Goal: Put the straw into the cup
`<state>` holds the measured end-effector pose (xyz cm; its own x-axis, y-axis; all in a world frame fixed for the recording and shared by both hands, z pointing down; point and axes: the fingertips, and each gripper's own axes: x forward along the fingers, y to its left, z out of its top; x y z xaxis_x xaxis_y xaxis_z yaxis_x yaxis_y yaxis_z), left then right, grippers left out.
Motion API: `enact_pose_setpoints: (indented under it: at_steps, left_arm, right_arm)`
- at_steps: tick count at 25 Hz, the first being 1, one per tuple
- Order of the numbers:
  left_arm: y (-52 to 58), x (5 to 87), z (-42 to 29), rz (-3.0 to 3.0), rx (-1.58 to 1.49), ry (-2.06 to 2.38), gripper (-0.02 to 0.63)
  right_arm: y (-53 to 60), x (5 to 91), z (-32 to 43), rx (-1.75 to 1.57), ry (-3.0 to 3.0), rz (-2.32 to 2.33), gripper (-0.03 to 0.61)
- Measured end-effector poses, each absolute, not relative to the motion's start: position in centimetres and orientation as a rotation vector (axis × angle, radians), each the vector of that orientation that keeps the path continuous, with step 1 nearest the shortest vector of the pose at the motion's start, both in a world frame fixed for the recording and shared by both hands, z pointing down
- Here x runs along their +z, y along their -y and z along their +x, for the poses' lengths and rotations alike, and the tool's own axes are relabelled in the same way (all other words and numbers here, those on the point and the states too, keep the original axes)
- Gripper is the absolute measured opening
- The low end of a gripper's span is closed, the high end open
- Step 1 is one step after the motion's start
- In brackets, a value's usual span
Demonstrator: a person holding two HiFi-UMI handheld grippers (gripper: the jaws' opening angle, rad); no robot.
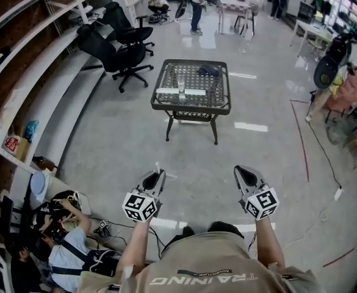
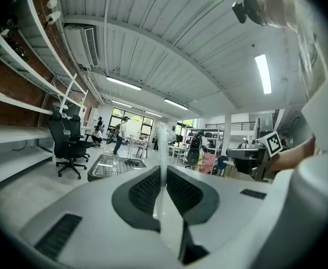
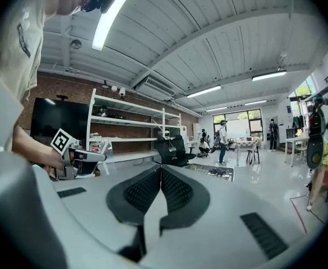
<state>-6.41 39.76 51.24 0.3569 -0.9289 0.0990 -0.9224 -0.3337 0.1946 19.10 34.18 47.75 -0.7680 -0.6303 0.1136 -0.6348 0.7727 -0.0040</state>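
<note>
A small metal mesh table (image 1: 221, 105) stands a few steps ahead on the floor, with a clear cup (image 1: 181, 92) near its middle; in the left gripper view the cup (image 2: 114, 161) is tiny and far off. My left gripper (image 1: 160, 176) is shut on a thin, pale straw (image 2: 162, 144), which sticks up and forward from between the pads; its tip (image 1: 157, 166) shows in the head view. My right gripper (image 1: 241, 172) is held level beside it, jaws shut with nothing between them (image 3: 161, 175). Both grippers are well short of the table.
A dark object (image 1: 207, 70) and a white strip (image 1: 196, 91) lie on the table. Black office chairs (image 1: 120, 47) stand left of it by long white shelves (image 1: 38, 72). A person sits on the floor at lower left (image 1: 68, 249). Cables run along the right floor (image 1: 324, 157).
</note>
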Motion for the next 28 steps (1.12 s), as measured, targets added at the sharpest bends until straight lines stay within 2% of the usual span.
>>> enact_pose_setpoints:
  at_steps: [8,28]
  left_arm:
    - [-37.2,49.9,-8.7,2.381,-0.040,1.689,0.046]
    - [-21.9,49.1,-8.5,2.294,-0.050,1.795,0.046]
  right_arm:
    - [-31.4,47.6,17.9,0.098,2.834,0.997,0.018]
    - [-13.2,50.7,16.2,0.157,2.925,0.806,0.018]
